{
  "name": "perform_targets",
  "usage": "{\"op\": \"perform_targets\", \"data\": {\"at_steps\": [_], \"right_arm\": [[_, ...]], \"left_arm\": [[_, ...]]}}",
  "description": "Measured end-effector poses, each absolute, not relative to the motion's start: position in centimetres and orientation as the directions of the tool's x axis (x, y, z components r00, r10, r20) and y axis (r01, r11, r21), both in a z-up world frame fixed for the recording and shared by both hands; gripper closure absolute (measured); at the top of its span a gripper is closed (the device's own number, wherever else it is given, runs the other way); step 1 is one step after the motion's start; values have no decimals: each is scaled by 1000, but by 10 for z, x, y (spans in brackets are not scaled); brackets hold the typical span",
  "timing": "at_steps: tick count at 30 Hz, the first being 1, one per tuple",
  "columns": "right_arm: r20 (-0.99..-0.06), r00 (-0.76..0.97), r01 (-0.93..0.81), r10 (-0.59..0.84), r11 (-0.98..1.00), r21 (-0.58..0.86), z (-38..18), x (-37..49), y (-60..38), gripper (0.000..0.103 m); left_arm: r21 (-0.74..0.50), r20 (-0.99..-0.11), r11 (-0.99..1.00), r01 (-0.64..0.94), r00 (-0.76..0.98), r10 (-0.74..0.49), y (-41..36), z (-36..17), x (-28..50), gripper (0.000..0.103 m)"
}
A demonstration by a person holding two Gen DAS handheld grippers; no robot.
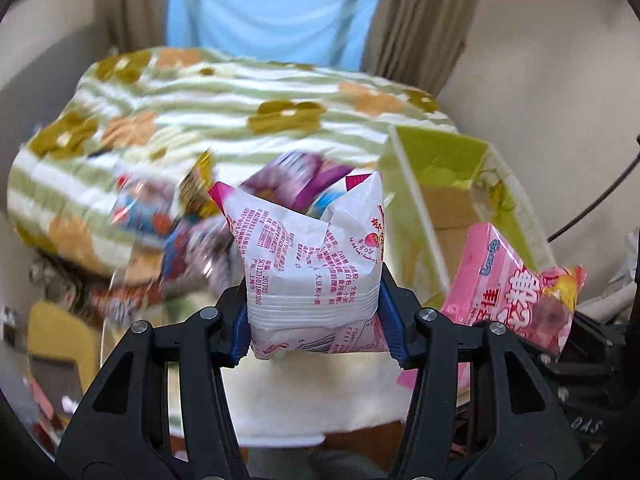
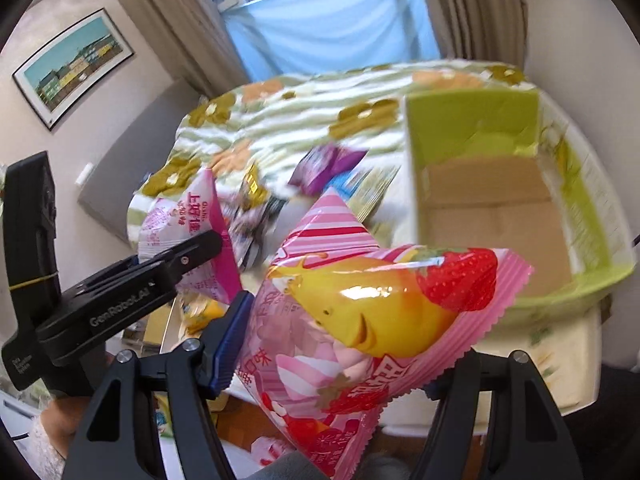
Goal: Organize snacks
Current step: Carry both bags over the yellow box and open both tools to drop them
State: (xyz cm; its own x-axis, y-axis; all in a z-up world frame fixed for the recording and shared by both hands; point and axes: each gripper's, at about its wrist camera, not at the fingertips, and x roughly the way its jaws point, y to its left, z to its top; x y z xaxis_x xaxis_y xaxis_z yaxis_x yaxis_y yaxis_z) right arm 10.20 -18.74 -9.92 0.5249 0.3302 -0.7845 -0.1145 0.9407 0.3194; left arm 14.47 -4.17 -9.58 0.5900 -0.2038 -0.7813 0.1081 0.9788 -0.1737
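Above the bed, left claw [image 1: 318, 320] pinches a white snack packet [image 1: 312, 256]; right claw [image 2: 340, 348] pinches a pink candy bag [image 2: 360, 312] near the green box [image 2: 472, 128]. Slick, puffy film could slip free, dropping either short of it.
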Motion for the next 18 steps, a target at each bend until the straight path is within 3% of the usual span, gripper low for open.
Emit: {"op": "perform_targets", "data": {"at_steps": [9, 18], "right_arm": [[-801, 569, 88, 187, 954, 286, -77, 147, -246, 38], [-816, 565, 218, 124, 931, 293, -81, 195, -310, 38]], "left_arm": [[-187, -780, 940, 286, 539, -319, -102, -79, 218, 54], [-191, -826, 897, 399, 428, -366, -186, -105, 296, 54]]}}
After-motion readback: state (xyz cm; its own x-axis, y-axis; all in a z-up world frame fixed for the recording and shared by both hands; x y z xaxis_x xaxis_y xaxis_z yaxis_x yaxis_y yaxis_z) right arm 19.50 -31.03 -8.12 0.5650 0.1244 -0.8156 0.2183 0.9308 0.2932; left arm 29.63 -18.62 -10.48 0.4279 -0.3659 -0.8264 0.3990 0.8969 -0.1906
